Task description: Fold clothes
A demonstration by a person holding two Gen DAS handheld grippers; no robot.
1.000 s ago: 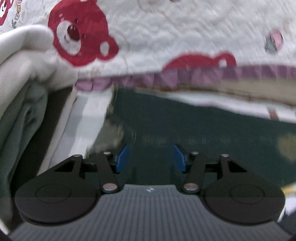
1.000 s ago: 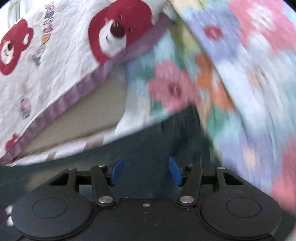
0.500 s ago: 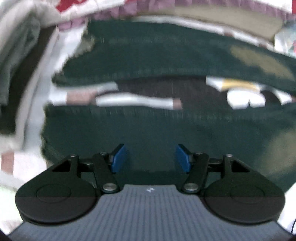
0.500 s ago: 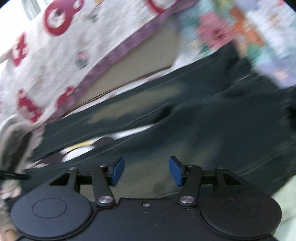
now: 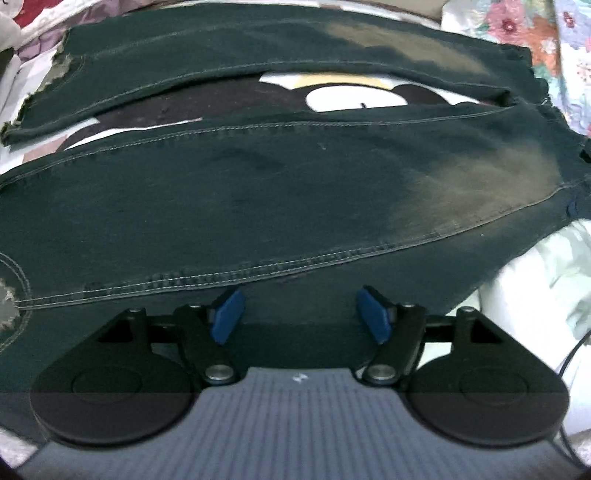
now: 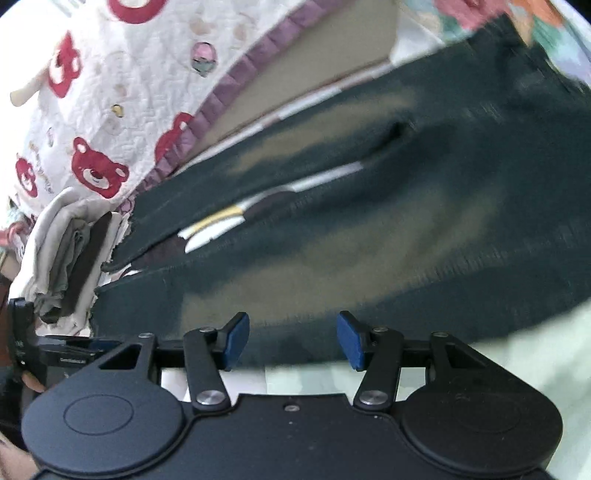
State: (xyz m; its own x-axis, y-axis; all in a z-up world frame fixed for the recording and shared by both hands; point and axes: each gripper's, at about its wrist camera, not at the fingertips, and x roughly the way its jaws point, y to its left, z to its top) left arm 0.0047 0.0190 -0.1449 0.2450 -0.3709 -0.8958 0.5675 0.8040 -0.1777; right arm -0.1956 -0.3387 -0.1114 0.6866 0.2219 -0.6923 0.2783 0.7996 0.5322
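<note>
a bed with a bear quilt [image 6: 110, 110] and floral sheet [image 5: 524, 33] holds dark jeans [image 5: 258, 192] spread flat, legs apart, over a black-and-white print garment [image 5: 351, 96]. the left gripper [image 5: 301, 317] hangs over the near leg's seam, jaws opening, nothing between them. the right gripper [image 6: 291, 339] is over the jeans' near edge, jaws wide, gripping nothing. folded clothes [image 6: 66, 258] lie beside the leg ends.

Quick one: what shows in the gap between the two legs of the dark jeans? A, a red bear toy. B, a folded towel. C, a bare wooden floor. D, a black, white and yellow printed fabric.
D: in the left wrist view, a black, white and yellow printed fabric shows between the two legs of the dark jeans.
</note>
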